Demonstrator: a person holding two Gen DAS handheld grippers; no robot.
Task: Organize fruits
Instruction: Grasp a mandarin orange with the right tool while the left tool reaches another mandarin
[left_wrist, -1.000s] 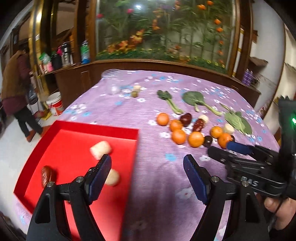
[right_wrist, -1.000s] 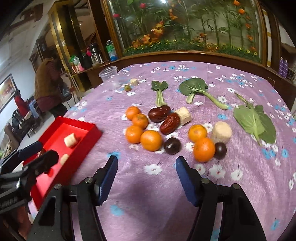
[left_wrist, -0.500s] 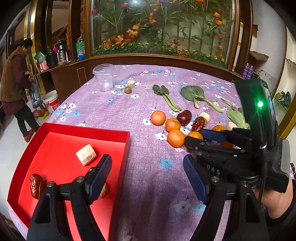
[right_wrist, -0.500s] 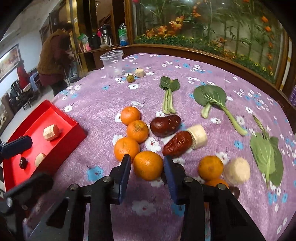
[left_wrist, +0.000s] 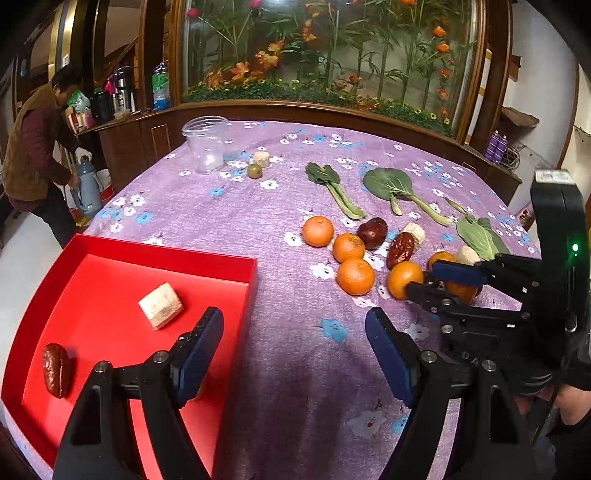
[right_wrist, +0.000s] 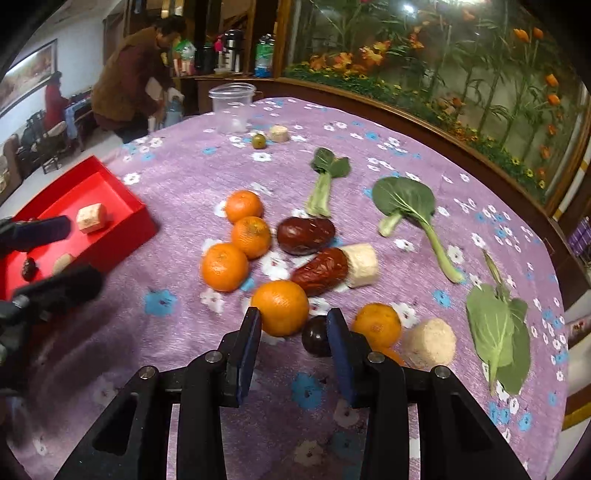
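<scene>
**Home dining/living room**

Round table in a purple floral cloth, set against a wood-framed glass case of fake flowers. Sideboard past the table's far-left edge carries thermoses and bottles. Framed picture on the wall, chairs beneath it, a person bent over a flask.

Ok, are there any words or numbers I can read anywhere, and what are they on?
None can be read for sure.
White sticker on top of the right gripper: too blurred.
Raised letters on its black body: too faint.
Labels on the counter bottles: too small.
</scene>
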